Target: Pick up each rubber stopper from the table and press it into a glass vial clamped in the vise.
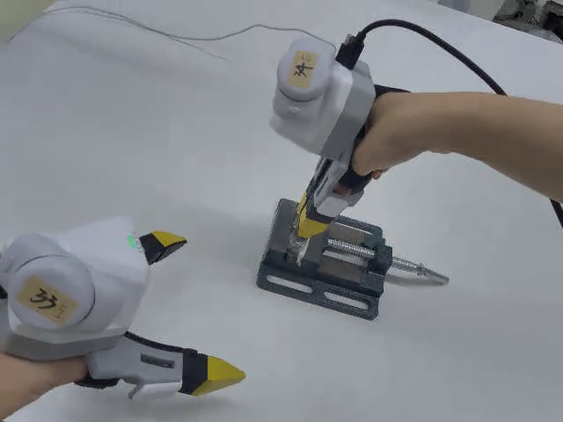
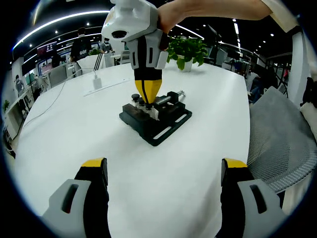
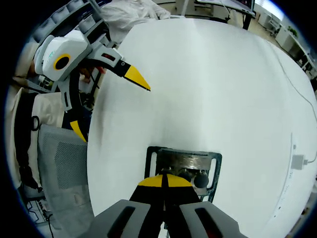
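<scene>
- My right gripper (image 3: 163,181), white and grey with yellow-tipped jaws, has those jaws pressed together, tip against tip. I see nothing between them.
- It points steeply down. Its tips sit at the mouth of the dark grey metal bench vise (image 1: 299,286), right at the row of small black round rubber stoppers (image 3: 200,179) there.
- In the left gripper view, three of these stoppers stand in a line along the vise's mouth. My right tips come down at one end of that line; I cannot tell whether they touch a stopper.
- The glass vials beneath the stoppers are too small and too hidden between the vise's jaws for me to make out clearly.
- The vise stands flat on the white tabletop (image 1: 132,132). Its silver screw handle (image 1: 420,272) sticks out on the side away from my left gripper.
- My left gripper (image 2: 164,166), of the same white, grey and yellow build, has its jaws spread wide and holds nothing. It hovers over bare table, well apart from the vise and aimed towards it.
- Farther out, a thin white cable (image 1: 176,35) runs across the table and ends at a small white plug block (image 2: 97,82).
- A green potted plant (image 2: 185,49) stands at the table's far edge behind the vise.
- A grey mesh chair (image 2: 282,139) sits beside the table.
</scene>
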A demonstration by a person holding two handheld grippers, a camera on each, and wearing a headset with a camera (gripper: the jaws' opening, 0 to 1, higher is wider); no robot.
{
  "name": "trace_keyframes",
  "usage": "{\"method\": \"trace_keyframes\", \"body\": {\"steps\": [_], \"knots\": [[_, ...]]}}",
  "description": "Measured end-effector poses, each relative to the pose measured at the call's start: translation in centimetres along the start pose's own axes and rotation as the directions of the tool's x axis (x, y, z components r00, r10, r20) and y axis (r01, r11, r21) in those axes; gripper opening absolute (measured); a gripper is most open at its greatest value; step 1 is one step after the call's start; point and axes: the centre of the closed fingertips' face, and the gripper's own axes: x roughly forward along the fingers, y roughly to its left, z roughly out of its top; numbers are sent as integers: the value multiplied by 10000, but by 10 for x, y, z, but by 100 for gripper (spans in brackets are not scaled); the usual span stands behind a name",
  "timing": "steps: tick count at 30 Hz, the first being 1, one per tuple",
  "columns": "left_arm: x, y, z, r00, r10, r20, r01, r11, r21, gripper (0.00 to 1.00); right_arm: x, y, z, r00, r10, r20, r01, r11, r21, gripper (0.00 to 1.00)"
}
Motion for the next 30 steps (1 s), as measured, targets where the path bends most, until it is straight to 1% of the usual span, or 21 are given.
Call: {"method": "trace_keyframes", "body": {"steps": [2,3,4,5,6,8,10,12,13,14,16,17,19,21,22,23,24,26,28,30], "knots": [[-2,0,1,10000,64,-15,-64,10000,37,94,0,-1,0,10000,10,59,-11,9999,107,0],[-2,0,2,10000,94,11,-94,10000,22,94,0,0,0,10000,-15,61,15,10000,46,0],[-3,0,4,9999,124,58,-124,9999,-6,94,0,0,1,10000,-78,14,78,9999,155,0],[-4,1,5,9998,159,81,-159,9999,1,94,0,0,1,9999,-135,-67,135,9999,-25,0],[-4,1,7,9997,222,107,-223,9997,60,94,0,2,2,9998,-156,-109,157,9999,45,0],[-4,2,10,9996,250,137,-251,9996,93,94,0,3,2,9994,-239,-260,234,9996,-174,0],[-4,3,14,9994,281,210,-283,9995,107,94,-1,5,1,9990,-339,-283,332,9992,-241,0],[-4,4,18,9991,318,268,-322,9994,142,94,-2,5,0,9990,-400,-197,396,9990,-197,0],[-5,4,20,9991,323,284,-328,9993,159,94,-2,5,0,9993,-376,-53,376,9993,50,0],[-5,4,22,9989,344,332,-351,9992,212,94,-3,5,-1,9992,-388,40,387,9991,151,0],[-6,5,25,9986,371,369,-379,9991,210,94,-3,7,-2,9989,-450,131,450,9990,52,0],[-6,5,27,9983,398,422,-407,9989,224,94,-3,7,-2,9986,-509,171,505,9984,249,0],[-6,6,28,9980,445,448,-455,9987,216,94,-3,8,-2,9981,-582,185,578,9982,186,0],[-5,7,30,9978,475,455,-486,9986,227,94,-4,8,-2,9975,-682,172,675,9970,391,0],[-4,8,31,9976,518,457,-528,9984,214,94,-4,9,-3,9971,-732,200,726,9969,315,0],[-4,8,32,9975,522,473,-533,9983,218,95,-4,9,-3,9966,-777,264,768,9965,336,0],[-3,8,34,9972,536,512,-548,9983,219,95,-4,9,-4,9954,-865,401,843,9950,540,0],[-3,8,37,9970,550,541,-563,9982,228,95,-5,9,-5,9935,-953,623,919,9942,551,0],[-2,8,39,9970,541,561,-558,9981,276,95,-5,9,-5,9873,-1128,1115,1026,9904,930,0],[-1,6,41,9972,496,553,-516,9980,360,95,-5,7,-5,9797,-1287,1534,1129,9878,1077,0]]}}
